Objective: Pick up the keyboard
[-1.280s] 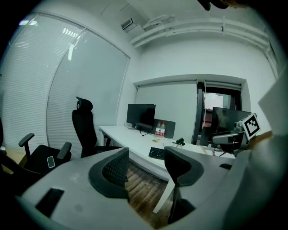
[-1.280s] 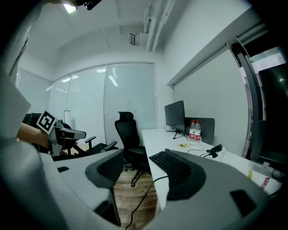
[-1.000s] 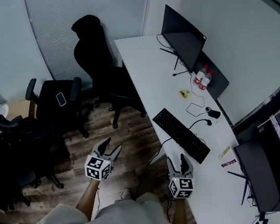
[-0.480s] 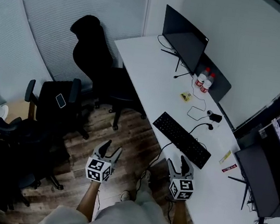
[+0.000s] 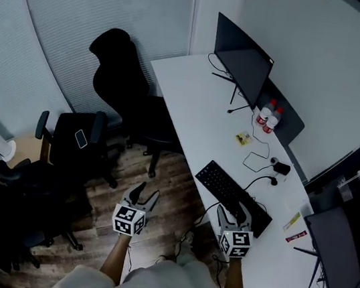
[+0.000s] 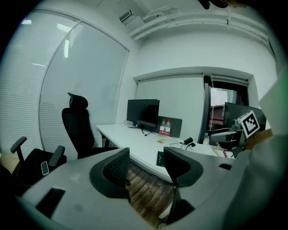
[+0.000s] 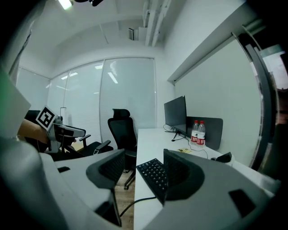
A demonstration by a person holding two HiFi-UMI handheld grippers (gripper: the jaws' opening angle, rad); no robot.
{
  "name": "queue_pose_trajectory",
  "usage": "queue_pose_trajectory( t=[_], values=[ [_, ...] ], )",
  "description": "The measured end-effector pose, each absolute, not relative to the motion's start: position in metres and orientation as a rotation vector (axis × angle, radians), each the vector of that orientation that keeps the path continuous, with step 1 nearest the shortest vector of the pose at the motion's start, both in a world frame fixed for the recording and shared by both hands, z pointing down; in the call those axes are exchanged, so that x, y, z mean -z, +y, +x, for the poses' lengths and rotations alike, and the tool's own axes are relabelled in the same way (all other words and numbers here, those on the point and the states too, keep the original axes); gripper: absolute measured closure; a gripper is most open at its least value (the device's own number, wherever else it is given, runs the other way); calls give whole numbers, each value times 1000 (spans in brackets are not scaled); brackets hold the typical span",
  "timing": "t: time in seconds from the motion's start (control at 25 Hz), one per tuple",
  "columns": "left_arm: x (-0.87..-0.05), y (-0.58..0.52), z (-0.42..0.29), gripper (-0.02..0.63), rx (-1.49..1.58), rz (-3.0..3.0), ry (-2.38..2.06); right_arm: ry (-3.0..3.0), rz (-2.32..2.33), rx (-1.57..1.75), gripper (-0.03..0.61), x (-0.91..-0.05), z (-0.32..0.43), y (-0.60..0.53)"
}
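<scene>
I'm holding both grippers open and empty. The left gripper (image 5: 145,195) is hanging over the wood floor (image 5: 169,172). The right gripper (image 5: 233,211) is framing the near end of the keyboard (image 5: 230,190), pads not gripping it. The keyboard is lying diagonally at the near edge of the white desk (image 5: 193,101). The monitor (image 5: 242,58) and bottles (image 5: 267,116) are sitting farther along, and a black chair (image 5: 119,79) is standing to the left.

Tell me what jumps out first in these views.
The black keyboard lies diagonally on the long white desk, with the right gripper open close by. A dark monitor stands at the desk's far end, and black office chairs crowd the floor to the left.
</scene>
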State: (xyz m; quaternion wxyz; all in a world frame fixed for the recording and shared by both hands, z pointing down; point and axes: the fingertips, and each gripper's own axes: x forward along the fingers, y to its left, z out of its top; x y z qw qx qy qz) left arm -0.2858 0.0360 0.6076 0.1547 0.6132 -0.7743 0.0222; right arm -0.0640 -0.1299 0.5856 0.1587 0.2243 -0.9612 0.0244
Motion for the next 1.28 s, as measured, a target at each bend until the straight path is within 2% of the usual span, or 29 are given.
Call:
queue_pose_trajectory(
  t=[0.4,0.72,1.28],
  values=[
    [-589,-44,-305,379,-90,1756,-2248,-2805,635,-33,328,-552,-91,-208],
    [-594,-96,-301,379,-132,1767,-2214,-2817,640,-98,327,-559,-92,-248],
    [-610,-157,-283,379,-194,1886,-2053,-2753,804,-189,328,-573,-60,-279]
  ],
)
